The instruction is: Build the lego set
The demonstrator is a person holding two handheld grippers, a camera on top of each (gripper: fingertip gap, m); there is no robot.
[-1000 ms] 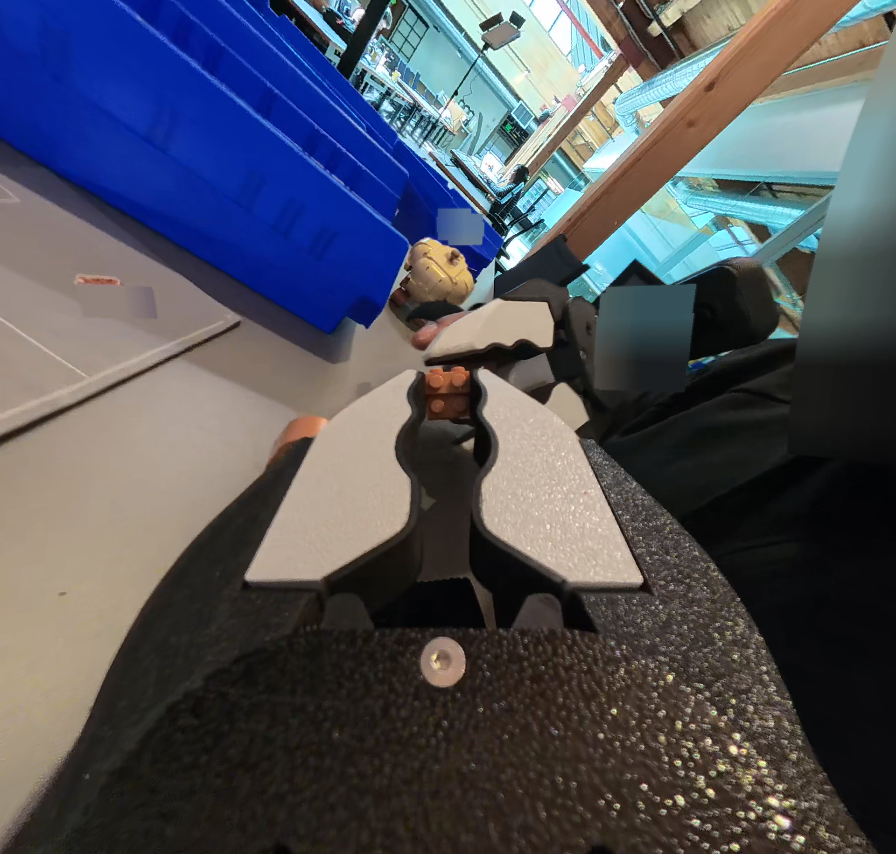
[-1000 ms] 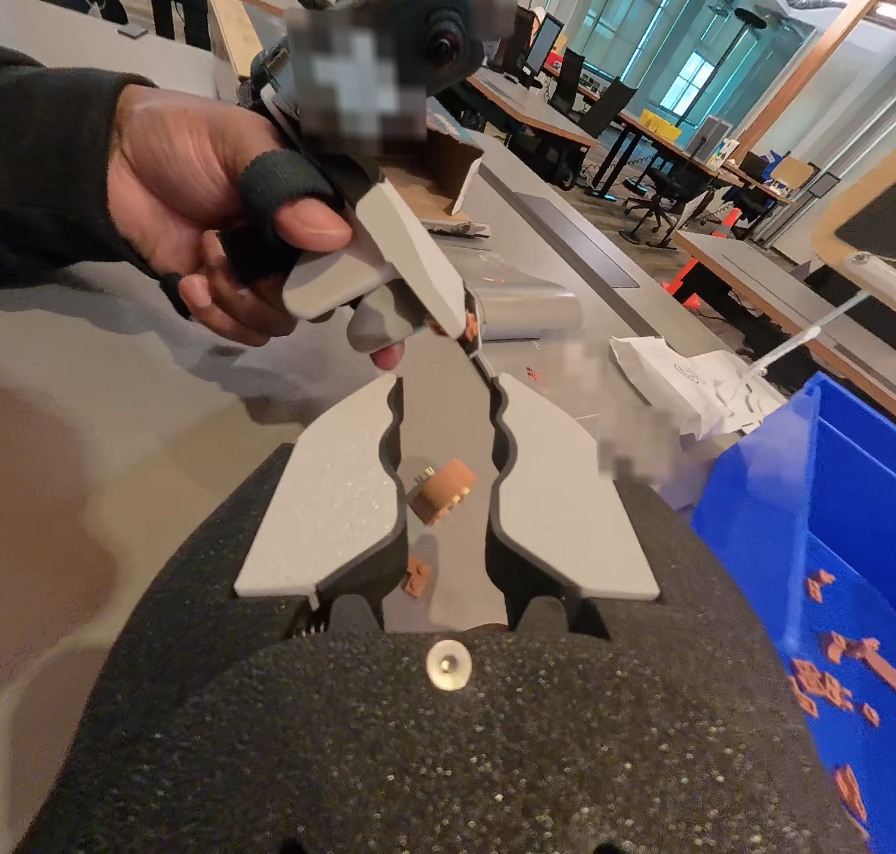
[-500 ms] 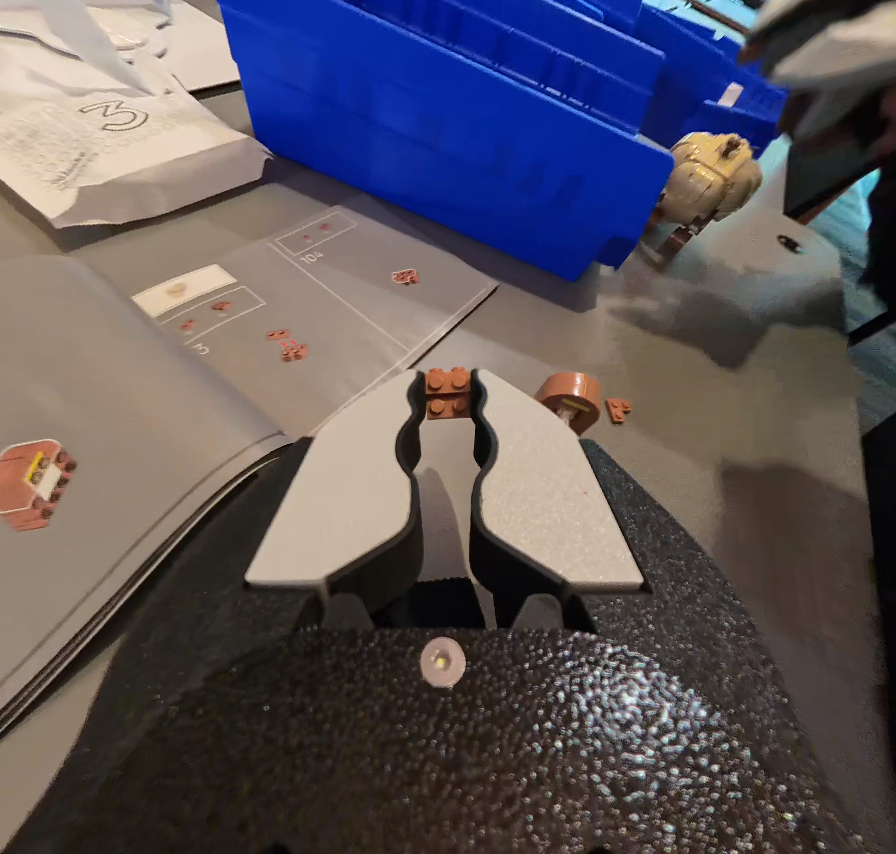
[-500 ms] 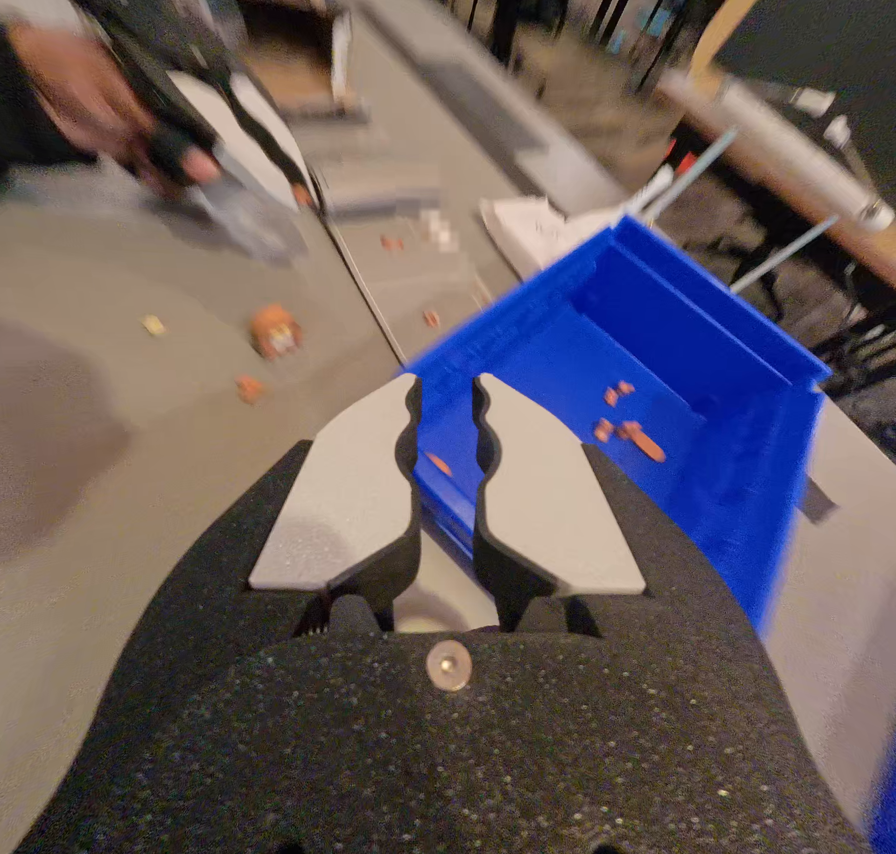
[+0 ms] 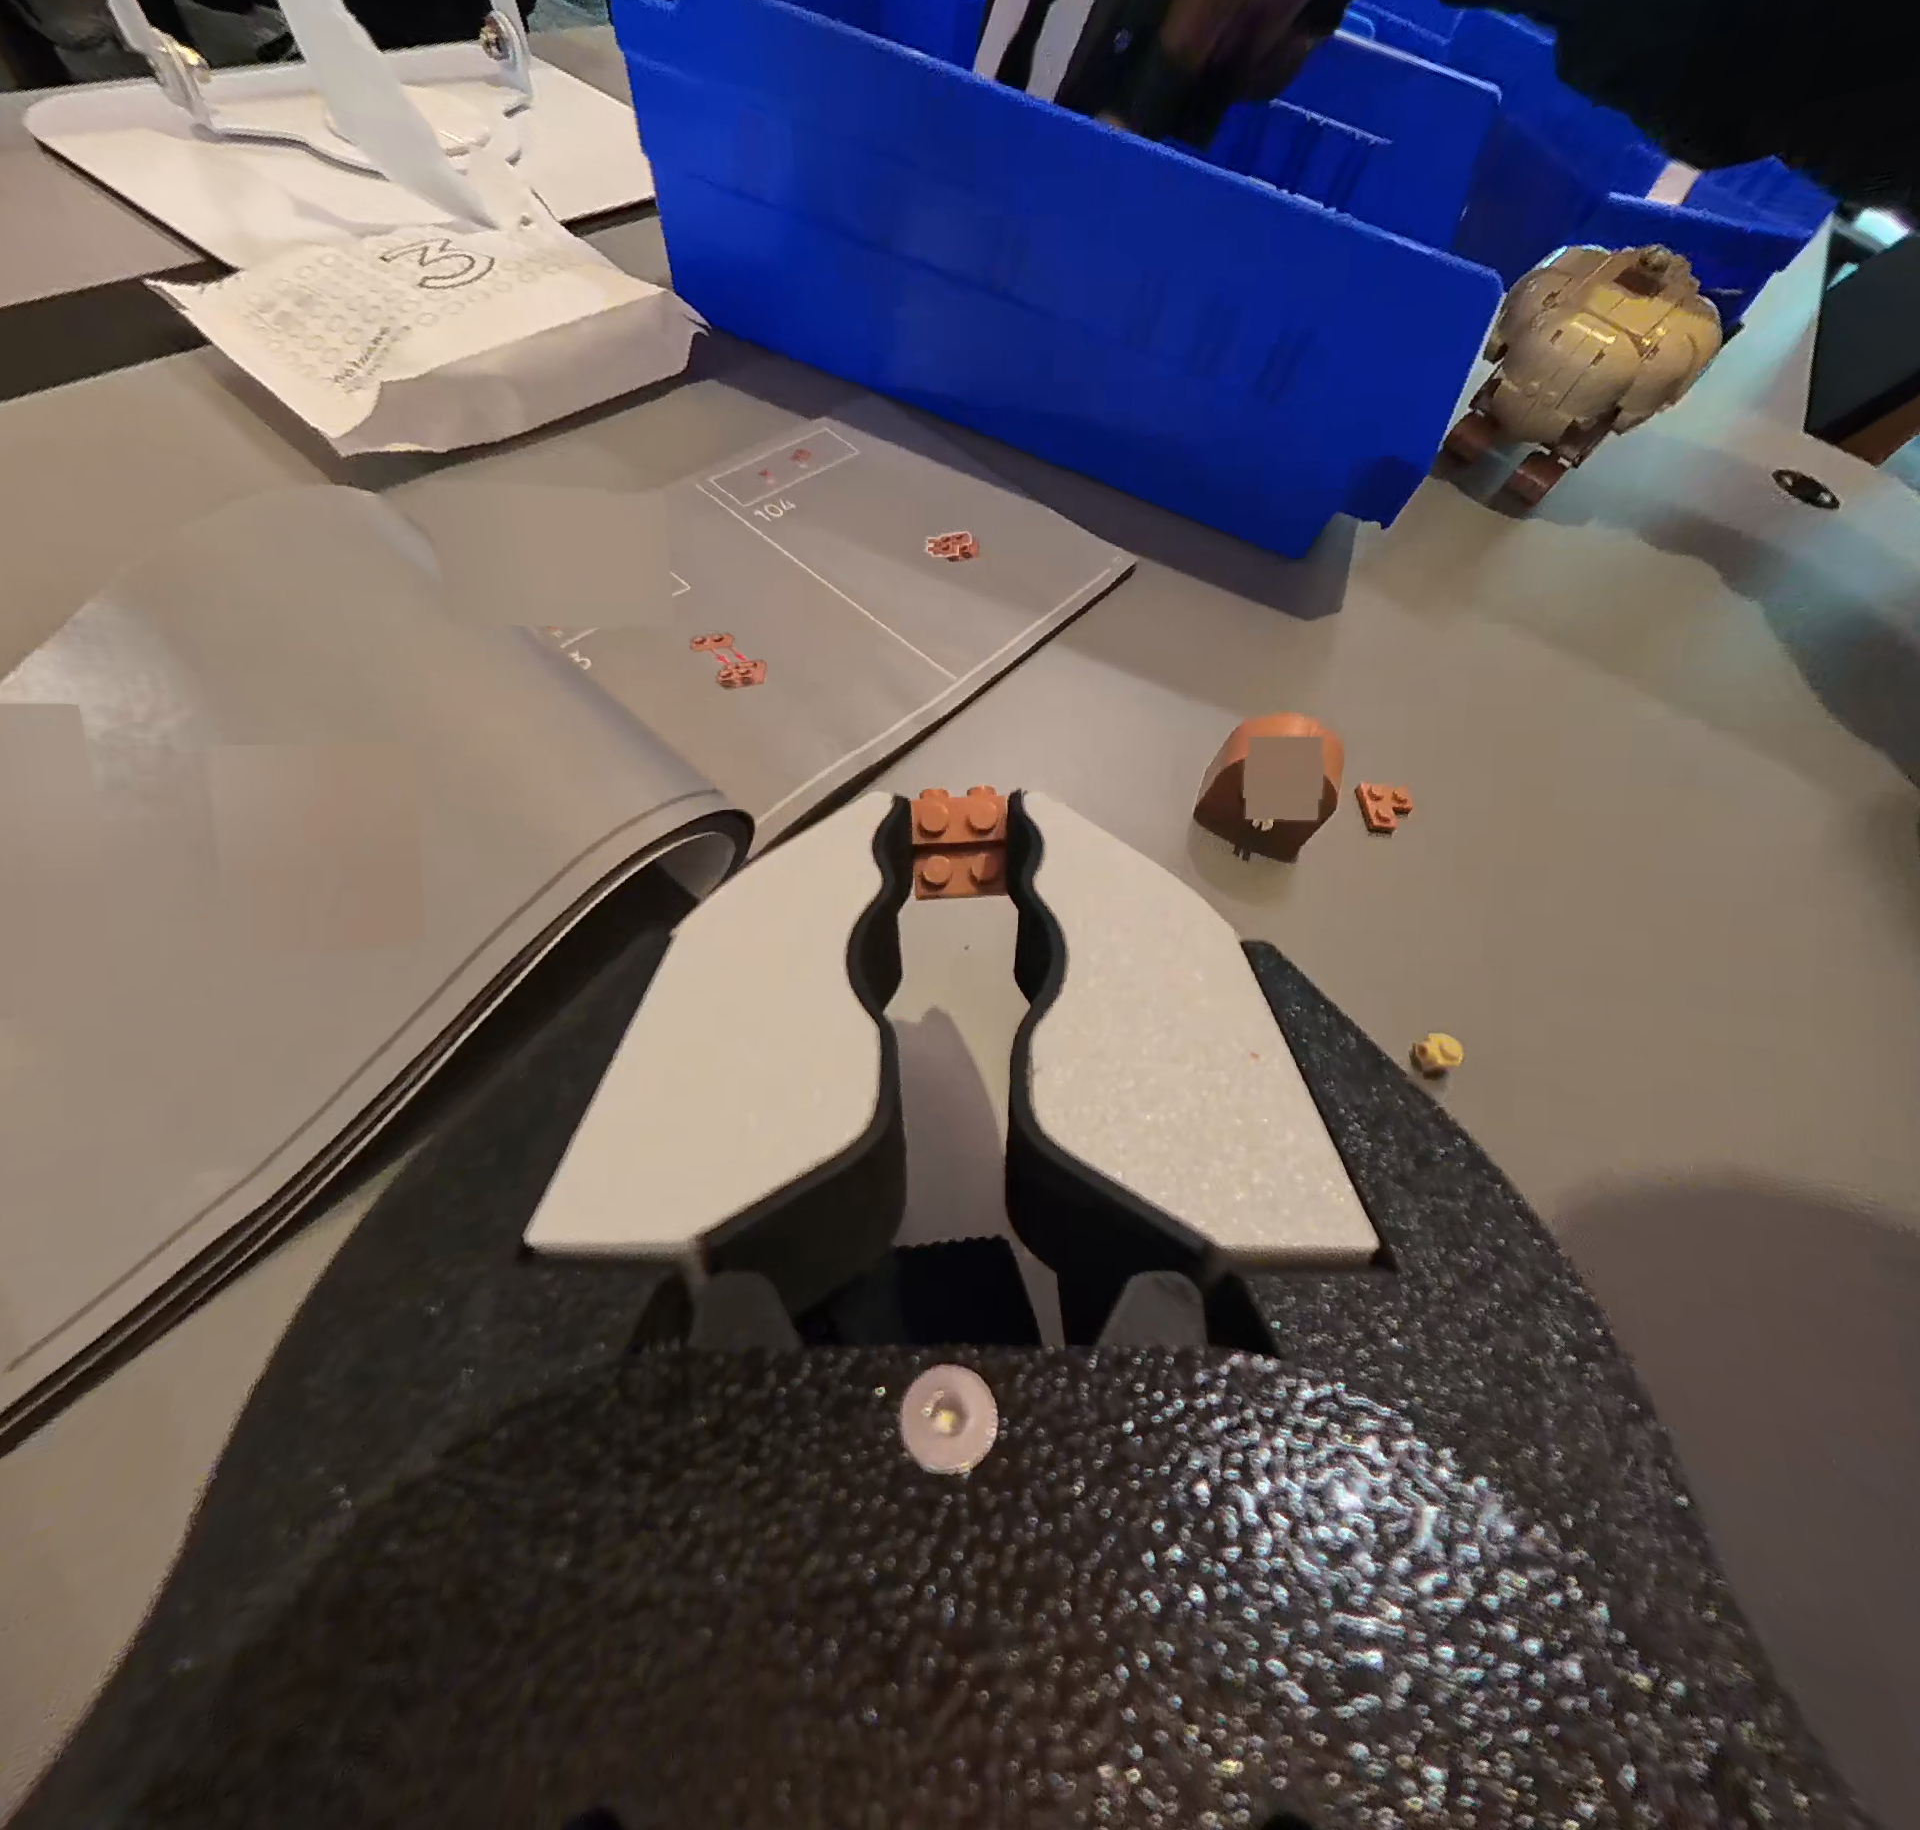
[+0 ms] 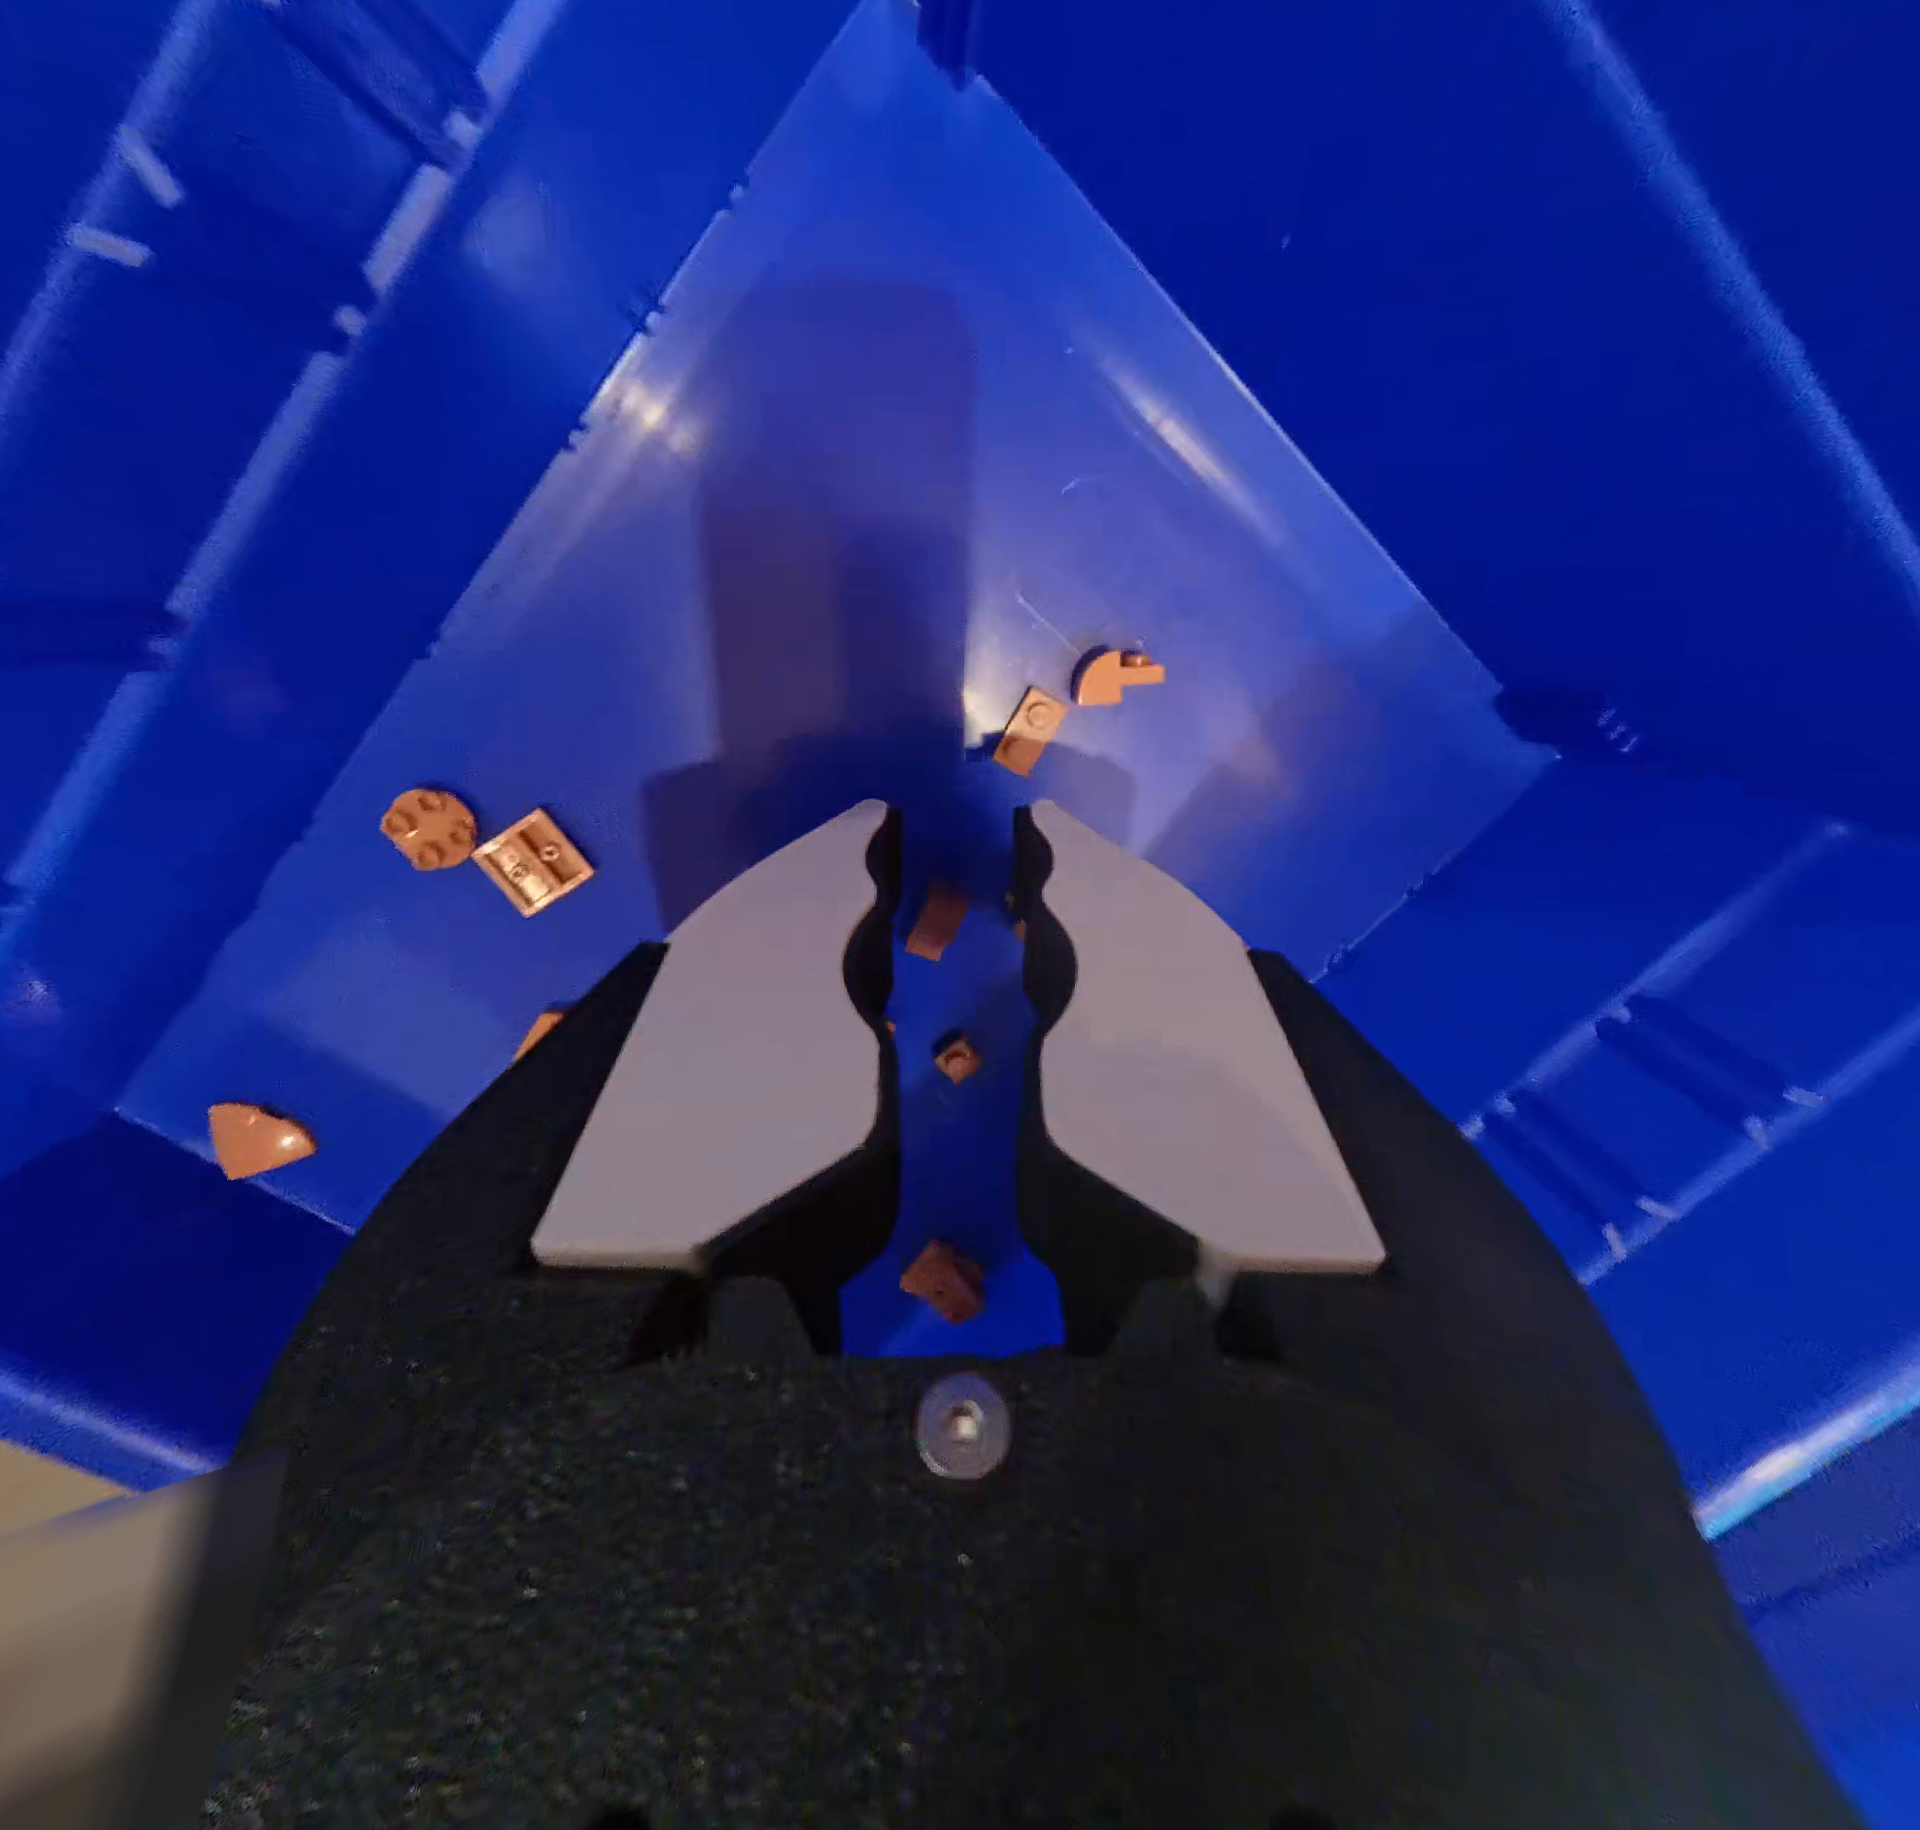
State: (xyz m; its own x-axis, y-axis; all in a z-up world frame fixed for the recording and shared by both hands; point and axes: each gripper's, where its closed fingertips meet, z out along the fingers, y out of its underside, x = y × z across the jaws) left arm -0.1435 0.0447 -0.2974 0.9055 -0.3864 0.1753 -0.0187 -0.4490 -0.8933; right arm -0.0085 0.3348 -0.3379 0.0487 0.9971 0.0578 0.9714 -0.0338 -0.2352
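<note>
Your left gripper [image 5: 960, 850] grips a small reddish-brown studded brick assembly [image 5: 960, 853] at its tips, fingers [image 5: 1132, 1042] closed snugly on both sides, above the grey bench [image 5: 1558, 845]. Only this view shows the open instruction booklet [image 5: 312, 793], a white paper bag [image 5: 416, 346], the outside of the blue bin [image 5: 1039, 274], a tan brick model [image 5: 1600, 336] and a brown rounded piece [image 5: 1273, 788] beside a small corner plate [image 5: 1384, 804].

Your right gripper [image 6: 956, 845] is down inside the bin [image 6: 1351, 326], fingers [image 6: 748, 1053] slightly apart with nothing pinched. Only here do you see the loose brown pieces [image 6: 483, 845] on the bin floor.
</note>
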